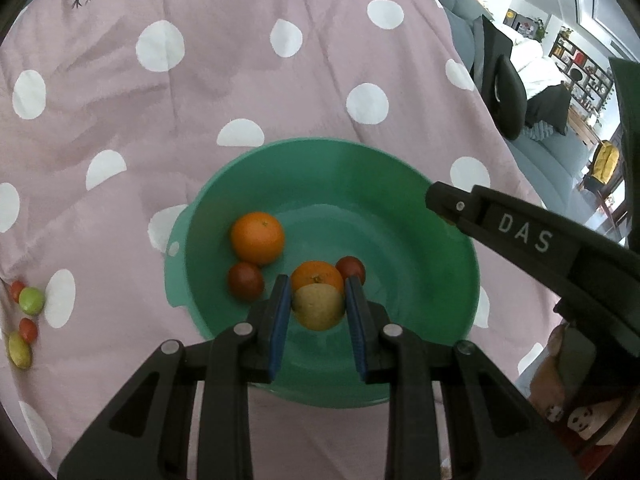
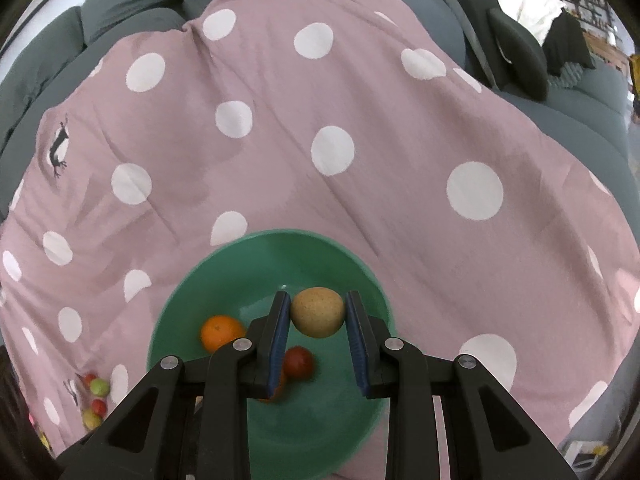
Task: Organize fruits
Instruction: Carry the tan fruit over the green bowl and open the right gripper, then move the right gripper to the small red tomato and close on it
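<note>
A green plastic basin (image 1: 432,248) lies on a pink polka-dot cloth. In it are two oranges (image 1: 257,237) and two dark red fruits (image 1: 245,281). My left gripper (image 1: 318,306) is shut on a yellow-brown round fruit (image 1: 319,307) above the basin. My right gripper (image 2: 318,312) is shut on a tan round fruit (image 2: 317,311) above the same basin (image 2: 240,272); an orange (image 2: 221,333) and a red fruit (image 2: 299,362) lie below it. The right gripper's arm (image 1: 540,240) reaches in from the right in the left wrist view.
Several small green, yellow and red fruits (image 1: 25,320) lie on the cloth left of the basin; they also show in the right wrist view (image 2: 96,400). A grey sofa (image 2: 132,12) borders the cloth at the back. Dark cushions (image 2: 516,52) lie at the far right.
</note>
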A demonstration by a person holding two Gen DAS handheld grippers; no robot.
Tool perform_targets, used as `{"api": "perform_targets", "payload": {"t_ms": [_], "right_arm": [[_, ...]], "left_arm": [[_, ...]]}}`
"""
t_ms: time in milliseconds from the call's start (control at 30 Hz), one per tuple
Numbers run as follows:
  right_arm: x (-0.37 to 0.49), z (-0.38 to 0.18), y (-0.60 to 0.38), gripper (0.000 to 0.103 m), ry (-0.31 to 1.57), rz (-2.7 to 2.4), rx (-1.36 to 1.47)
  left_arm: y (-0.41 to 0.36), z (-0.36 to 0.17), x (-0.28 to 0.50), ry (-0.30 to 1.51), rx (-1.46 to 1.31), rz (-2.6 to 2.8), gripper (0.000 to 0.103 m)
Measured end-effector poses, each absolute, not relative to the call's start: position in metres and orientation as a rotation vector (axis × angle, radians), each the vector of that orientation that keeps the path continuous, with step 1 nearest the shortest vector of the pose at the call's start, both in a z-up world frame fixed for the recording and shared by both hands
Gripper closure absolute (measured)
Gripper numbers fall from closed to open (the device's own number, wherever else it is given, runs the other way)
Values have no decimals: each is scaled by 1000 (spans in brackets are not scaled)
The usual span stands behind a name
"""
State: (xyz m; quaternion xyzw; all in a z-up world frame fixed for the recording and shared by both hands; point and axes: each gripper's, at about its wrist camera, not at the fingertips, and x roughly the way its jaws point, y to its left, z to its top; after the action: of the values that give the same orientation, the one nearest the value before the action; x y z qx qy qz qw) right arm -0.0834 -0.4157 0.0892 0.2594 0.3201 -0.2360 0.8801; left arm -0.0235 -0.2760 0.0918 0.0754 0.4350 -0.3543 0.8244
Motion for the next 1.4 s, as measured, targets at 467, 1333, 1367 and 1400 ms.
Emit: {"api": "perform_targets", "payload": {"t_ms": [467, 1333, 1367, 1400], "right_arm": [[-82, 91, -416, 72, 667, -477, 547], [-18, 108, -275, 52, 675, -52, 310], [-15, 106, -270, 52, 683, -35, 311], [-9, 101, -262, 52, 694, -9, 314]], "left_arm": [[-265, 97, -19, 913, 141, -737, 57], [16, 106, 47, 868, -185, -147, 42], [25, 105, 48, 863, -196, -135, 42], [34, 102, 51, 862, -213, -125, 42]]}}
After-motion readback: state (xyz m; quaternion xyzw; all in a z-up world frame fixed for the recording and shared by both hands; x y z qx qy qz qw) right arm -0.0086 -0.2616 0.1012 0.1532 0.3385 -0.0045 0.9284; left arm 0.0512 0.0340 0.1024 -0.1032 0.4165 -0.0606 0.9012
